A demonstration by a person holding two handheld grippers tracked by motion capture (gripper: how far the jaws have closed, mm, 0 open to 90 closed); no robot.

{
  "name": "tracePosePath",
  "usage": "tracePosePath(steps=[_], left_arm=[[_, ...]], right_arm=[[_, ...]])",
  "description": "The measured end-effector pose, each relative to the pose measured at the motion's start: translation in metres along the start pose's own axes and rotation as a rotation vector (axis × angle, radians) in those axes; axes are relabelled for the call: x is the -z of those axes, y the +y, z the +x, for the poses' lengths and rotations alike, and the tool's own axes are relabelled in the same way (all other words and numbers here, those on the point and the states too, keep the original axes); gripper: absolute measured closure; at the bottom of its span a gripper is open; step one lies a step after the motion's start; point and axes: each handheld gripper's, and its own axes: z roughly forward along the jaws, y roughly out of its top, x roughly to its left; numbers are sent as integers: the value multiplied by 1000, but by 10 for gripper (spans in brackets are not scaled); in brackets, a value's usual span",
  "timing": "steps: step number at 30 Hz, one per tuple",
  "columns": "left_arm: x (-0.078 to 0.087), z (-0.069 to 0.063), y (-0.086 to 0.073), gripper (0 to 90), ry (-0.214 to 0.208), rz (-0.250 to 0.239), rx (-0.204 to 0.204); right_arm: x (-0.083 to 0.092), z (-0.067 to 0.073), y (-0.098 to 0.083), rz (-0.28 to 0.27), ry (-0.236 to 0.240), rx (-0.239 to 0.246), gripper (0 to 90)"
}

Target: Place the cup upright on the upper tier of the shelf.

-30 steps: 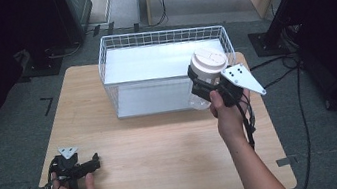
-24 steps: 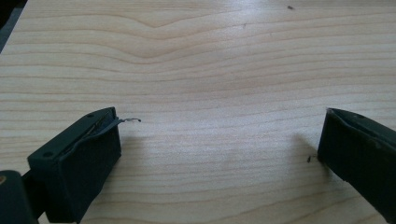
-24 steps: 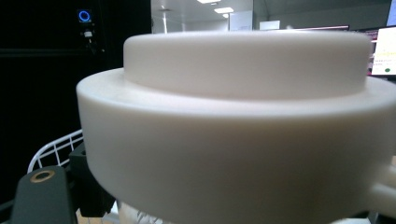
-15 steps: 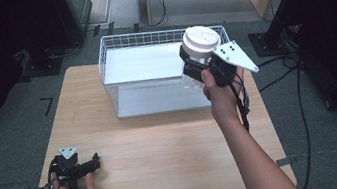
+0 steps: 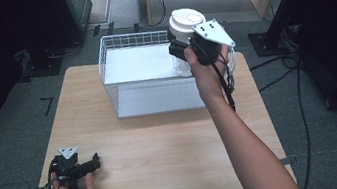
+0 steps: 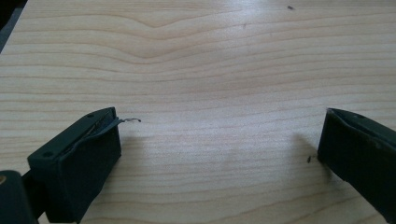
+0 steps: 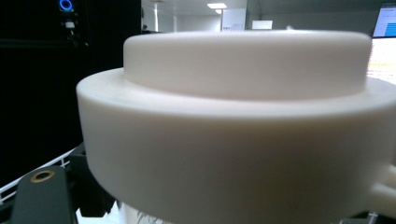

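Since a second ago, the right gripper (image 5: pixel 181 51) has carried its load up and toward the far side of the scene: earlier it hung over the near right part of the white wire basket (image 5: pixel 120 89), and now it is raised over the basket's far right corner. Between its jaws it clamps a clear container with a stepped white lid (image 5: pixel 186 22), gripping the clear body just under the lid, so the container hangs above the basket and touches neither it nor the table. In the right gripper view the white lid (image 7: pixel 243 126) looms close and wide, its raised inner step sitting level on a broader rim, with a strip of the basket's wire edge low at the left. The person's right forearm stretches from the near edge of the high view up to that gripper, whose cable trails down along the wrist. The left gripper (image 5: pixel 96 162) has kept its place at the near left corner of the wooden table (image 5: pixel 165 150), held low in the person's left hand with its tips pointing right. Its jaws stand wide apart in the left gripper view, with bare wood grain between them and nothing held.
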Motion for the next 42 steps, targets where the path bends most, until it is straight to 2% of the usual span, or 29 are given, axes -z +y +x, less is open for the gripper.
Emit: tracePosePath(steps=[6, 9, 11, 14, 18, 22, 24, 26, 27, 28, 31, 36, 42], left_arm=[[0, 0, 0, 0, -2, 1, -2], [0, 0, 0, 0, -2, 0, -1], [0, 0, 0, 0, -2, 0, -1], [0, 0, 0, 0, -2, 0, -1], [0, 0, 0, 0, -3, 2, -3], [0, 0, 0, 0, -3, 0, 0], [0, 0, 0, 0, -3, 4, -4], [0, 0, 0, 0, -3, 3, -4], [0, 0, 0, 0, -3, 3, -4], [0, 0, 0, 0, -3, 4, -4], [0, 0, 1, 0, -3, 2, -3], [0, 0, 1, 0, -4, 4, -6], [0, 0, 1, 0, -3, 6, -8]], right_arm=[[-19, -3, -8, 29, -31, 0, 147], [-28, -7, -14, 34, -62, -9, 147], [-37, -9, -20, 33, -84, 4, 148], [-41, -10, -22, 23, -83, 4, 147], [-50, -13, -25, 25, -76, 27, 140], [-62, -22, -42, 75, -100, 19, 104], [-62, -24, -47, 88, -98, 8, 63], [-61, -24, -50, 109, -61, 13, 0], [-61, -24, -50, 109, -61, 13, 0], [-58, -22, -54, 121, -62, 51, 0], [-51, -20, -58, 141, -55, 69, 0], [-42, -20, -64, 165, -51, 61, 0], [-26, -26, -84, 191, -42, 57, 0]])
